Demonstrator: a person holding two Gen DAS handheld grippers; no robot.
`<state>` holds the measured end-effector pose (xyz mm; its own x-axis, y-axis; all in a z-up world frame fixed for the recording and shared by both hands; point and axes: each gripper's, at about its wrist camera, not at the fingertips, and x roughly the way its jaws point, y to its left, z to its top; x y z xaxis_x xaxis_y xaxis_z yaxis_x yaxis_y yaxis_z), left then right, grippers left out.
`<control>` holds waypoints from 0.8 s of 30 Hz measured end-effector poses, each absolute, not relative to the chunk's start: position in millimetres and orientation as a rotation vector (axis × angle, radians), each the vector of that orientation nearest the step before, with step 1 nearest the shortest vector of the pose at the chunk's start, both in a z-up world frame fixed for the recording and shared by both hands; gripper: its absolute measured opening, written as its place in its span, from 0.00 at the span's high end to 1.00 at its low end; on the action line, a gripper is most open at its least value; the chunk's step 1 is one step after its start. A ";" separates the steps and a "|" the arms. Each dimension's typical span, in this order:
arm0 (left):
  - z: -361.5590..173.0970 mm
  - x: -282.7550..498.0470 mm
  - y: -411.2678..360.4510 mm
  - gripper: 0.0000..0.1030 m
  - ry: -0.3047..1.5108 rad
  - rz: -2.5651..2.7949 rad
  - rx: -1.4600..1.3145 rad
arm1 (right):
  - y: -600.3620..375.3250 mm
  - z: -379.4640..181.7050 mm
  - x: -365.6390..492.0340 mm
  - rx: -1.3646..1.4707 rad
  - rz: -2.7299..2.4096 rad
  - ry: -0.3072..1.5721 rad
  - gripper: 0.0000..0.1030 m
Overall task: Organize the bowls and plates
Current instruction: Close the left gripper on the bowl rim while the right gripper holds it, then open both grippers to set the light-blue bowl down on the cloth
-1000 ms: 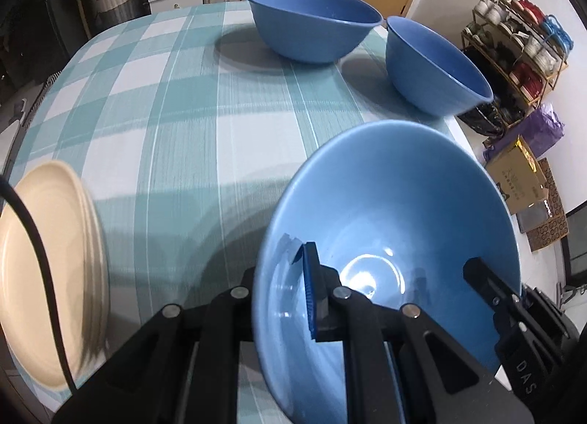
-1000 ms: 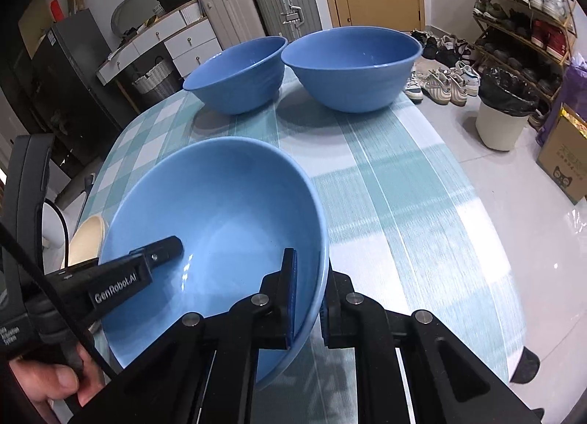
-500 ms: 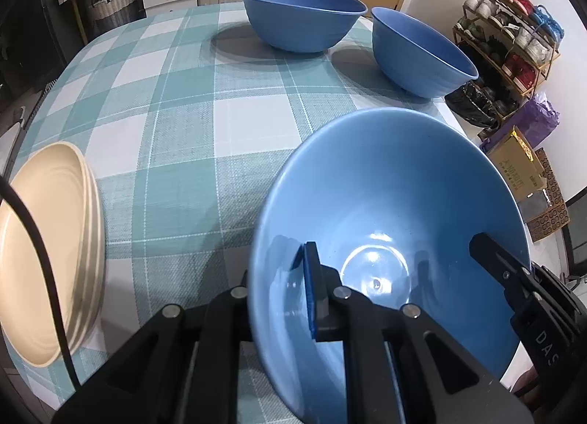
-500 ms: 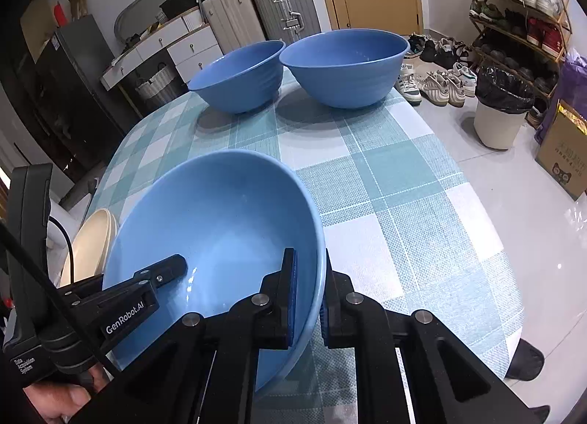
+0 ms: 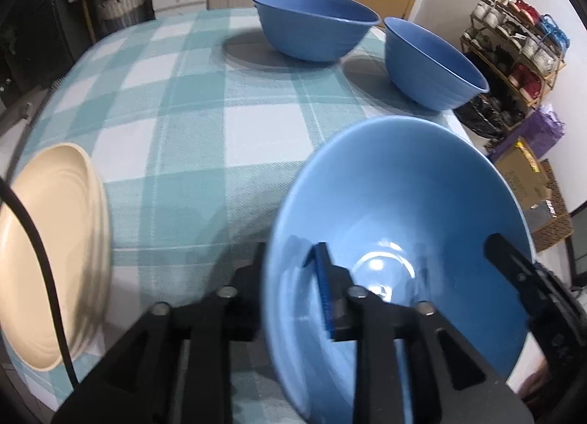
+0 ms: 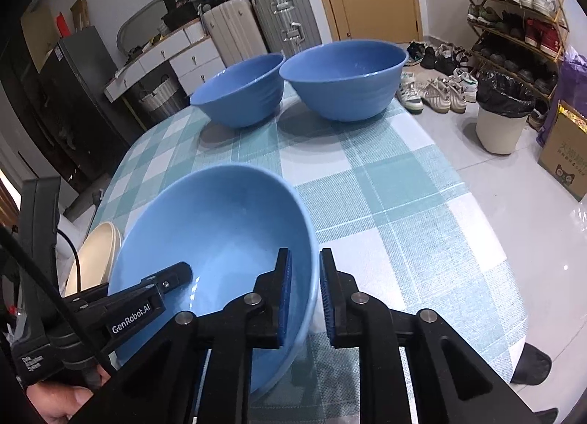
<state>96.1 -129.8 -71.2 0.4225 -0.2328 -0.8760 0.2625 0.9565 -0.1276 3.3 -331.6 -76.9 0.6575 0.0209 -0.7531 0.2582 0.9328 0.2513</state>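
Low in both frames, the near blue bowl point(image 6: 220, 240) sits on the checked tablecloth point(image 6: 403, 203). The left gripper point(image 5: 290, 288) and right gripper point(image 6: 303, 292) have just been opening. Each straddles the rim, pads apparently clear, though blur hides the left contact.

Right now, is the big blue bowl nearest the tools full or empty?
Empty: the nearest big blue bowl shows only its bare, shiny blue inside.

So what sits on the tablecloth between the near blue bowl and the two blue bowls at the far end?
Nothing: both wrist views show only bare teal-and-white checked tablecloth between the near blue bowl and the two far blue bowls.
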 end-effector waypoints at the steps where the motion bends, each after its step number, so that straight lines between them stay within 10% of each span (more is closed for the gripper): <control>1: -70.5 96.2 -128.6 0.58 1.080 -0.289 0.036 | -332.9 -75.4 2.2 0.367 -0.131 0.833 0.65; 4: -67.5 98.8 -121.7 0.57 1.072 -0.285 -0.005 | -335.2 -67.6 -5.1 0.387 -0.139 0.762 0.30; 24: -34.4 79.7 -97.8 0.54 0.956 -0.299 -0.045 | -318.7 -29.3 -31.3 0.267 -0.147 0.542 0.23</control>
<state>79.7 -97.8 -34.4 0.5389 -0.2716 -0.7974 0.2318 0.9579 -0.1696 -31.3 -318.7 -29.3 0.8471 -0.0679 -0.5270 0.2081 0.9549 0.2116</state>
